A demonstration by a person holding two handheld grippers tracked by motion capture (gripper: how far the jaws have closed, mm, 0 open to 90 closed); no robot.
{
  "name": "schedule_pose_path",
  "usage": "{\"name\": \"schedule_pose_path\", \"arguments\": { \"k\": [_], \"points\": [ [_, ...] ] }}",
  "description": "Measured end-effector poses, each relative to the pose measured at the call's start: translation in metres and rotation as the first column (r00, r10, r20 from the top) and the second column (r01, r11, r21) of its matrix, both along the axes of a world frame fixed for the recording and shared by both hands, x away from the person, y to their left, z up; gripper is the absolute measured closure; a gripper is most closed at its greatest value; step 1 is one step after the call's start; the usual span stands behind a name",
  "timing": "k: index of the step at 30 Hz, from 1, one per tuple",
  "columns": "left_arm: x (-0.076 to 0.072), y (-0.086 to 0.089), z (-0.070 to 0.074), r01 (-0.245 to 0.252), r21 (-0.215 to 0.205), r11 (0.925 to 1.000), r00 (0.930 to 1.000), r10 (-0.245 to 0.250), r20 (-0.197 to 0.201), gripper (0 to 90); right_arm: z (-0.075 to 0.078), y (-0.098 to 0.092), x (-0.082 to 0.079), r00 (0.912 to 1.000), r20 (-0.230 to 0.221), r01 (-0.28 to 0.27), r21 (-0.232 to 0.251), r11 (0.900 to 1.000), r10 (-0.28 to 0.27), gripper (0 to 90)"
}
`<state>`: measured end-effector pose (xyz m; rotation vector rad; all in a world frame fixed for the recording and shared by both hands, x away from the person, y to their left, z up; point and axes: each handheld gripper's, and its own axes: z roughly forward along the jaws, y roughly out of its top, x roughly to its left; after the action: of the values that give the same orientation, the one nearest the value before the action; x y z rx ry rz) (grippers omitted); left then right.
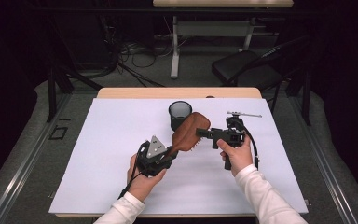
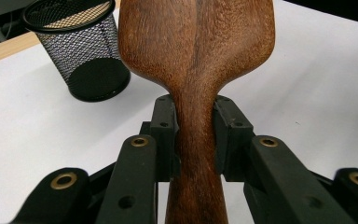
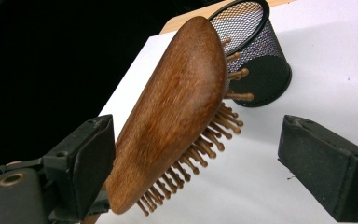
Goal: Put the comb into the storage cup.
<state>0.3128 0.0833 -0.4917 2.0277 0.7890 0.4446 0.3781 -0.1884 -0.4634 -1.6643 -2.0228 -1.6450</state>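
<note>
So the left tongs (image 1: pixel 167 153) are clamped on the wooden hairbrush (image 1: pixel 189 130) handle, its long axis angling up toward the mesh cup (image 1: pixel 180 115) above the counter (image 1: pixel 98 158). Right tongs (image 1: pixel 200 132) stand apart around the brush head, not pinching yet, so they're the nearer ones to take it.

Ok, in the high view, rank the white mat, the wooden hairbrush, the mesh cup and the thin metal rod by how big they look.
1. White mat
2. Wooden hairbrush
3. Mesh cup, a bit smaller than the brush
4. Thin metal rod, about as long as the cup is tall, far slimmer
</note>
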Motion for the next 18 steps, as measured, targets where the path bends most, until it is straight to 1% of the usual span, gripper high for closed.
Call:
{"name": "schedule_pose_path", "arguments": {
  "k": [5,10,18],
  "points": [
    [-0.0020,-0.0027,-0.0002,0.009,0.001,1.0000,1.0000,-0.009,0.002,72.0,-0.0018,0.0009,0.0019,1.0000,-0.007,-0.002,0.006,1.000,0.002,11.0],
    [-0.0041,-0.0058,-0.0009,0.022,0.005,0.9997,0.9997,-0.022,0.008,72.0,-0.0032,0.0025,0.0032,0.9999,-0.011,-0.006,0.022,1.000,0.006,11.9],
    [-0.0073,-0.0089,-0.0004,0.036,0.000,0.9993,0.9993,-0.036,0.012,72.0,-0.0056,0.0063,0.0045,0.9996,-0.022,-0.019,0.049,0.999,0.020,13.7]
  ]
}}
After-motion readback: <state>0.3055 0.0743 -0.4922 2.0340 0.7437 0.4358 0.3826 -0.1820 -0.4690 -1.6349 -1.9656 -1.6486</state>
